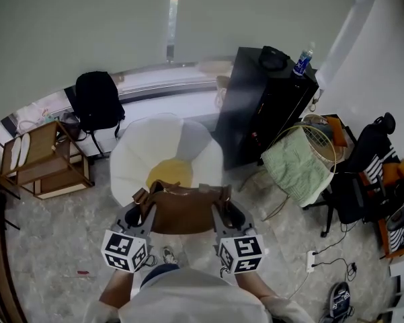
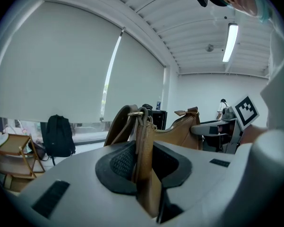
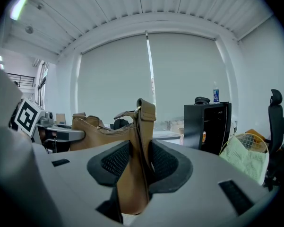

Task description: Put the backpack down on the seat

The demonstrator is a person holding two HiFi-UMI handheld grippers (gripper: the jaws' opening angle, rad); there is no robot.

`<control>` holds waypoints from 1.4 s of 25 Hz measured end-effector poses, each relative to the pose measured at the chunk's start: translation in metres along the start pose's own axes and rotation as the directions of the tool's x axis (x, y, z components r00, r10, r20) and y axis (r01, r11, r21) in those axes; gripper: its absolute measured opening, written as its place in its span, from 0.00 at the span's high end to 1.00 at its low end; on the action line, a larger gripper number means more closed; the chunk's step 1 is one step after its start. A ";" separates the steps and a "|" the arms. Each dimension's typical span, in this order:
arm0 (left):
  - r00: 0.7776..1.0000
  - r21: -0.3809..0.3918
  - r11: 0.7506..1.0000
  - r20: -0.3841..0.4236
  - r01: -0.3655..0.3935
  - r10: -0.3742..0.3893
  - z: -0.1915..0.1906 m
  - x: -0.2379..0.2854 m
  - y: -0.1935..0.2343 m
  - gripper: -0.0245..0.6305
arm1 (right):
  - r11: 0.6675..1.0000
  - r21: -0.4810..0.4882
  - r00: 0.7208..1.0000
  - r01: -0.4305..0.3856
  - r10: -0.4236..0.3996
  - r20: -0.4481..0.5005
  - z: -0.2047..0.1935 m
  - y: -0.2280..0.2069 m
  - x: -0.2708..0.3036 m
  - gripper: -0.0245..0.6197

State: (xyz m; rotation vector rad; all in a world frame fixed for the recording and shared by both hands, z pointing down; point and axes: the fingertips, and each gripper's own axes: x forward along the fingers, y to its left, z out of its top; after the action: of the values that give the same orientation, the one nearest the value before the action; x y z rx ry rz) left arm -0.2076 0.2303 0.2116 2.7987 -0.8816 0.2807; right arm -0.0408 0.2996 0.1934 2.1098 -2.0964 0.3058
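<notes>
I hold a brown leather bag (image 1: pixel 183 211) by its two ends, in the air in front of a white petal-shaped chair (image 1: pixel 138 147) with a yellow seat cushion (image 1: pixel 169 172). My left gripper (image 1: pixel 140 214) is shut on the bag's left strap end (image 2: pixel 144 141), its pads pressing the leather. At the other end my right gripper (image 1: pixel 223 214) is shut on the strap tab (image 3: pixel 141 126). Between the two grippers hangs the bag body (image 2: pixel 184 124) (image 3: pixel 99 131). A black backpack (image 1: pixel 97 99) (image 2: pixel 58 135) leans by the window.
A black cabinet (image 1: pixel 265 106) (image 3: pixel 208 126) with a bottle (image 1: pixel 302 61) stands right of the chair. A wooden rack (image 1: pixel 44 160) is at the left. A green cloth (image 1: pixel 296 163) hangs at the right, with an office chair (image 1: pixel 370 160) behind it. Cables lie on the floor.
</notes>
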 end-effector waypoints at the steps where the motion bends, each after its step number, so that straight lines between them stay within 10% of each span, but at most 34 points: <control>1: 1.000 0.003 1.000 0.001 0.005 -0.005 0.003 0.004 0.007 0.82 | 1.000 0.003 1.000 0.007 -0.007 0.001 0.002 0.001 0.007 0.72; 18: 1.000 -0.008 1.000 -0.025 0.010 -0.010 0.020 0.055 0.076 0.82 | 0.998 0.065 0.999 0.010 -0.008 -0.039 0.011 0.000 0.093 0.72; 35: 0.988 -0.055 0.987 -0.007 -0.154 0.154 0.043 0.135 0.062 0.82 | 0.983 0.031 0.982 -0.183 0.184 -0.034 0.036 -0.082 0.156 0.72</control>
State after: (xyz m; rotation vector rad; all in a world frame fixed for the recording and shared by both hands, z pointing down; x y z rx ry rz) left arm -0.1301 0.0965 0.2102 2.6833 -1.0904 0.2791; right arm 0.0432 0.1403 0.2002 1.9127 -2.2815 0.3953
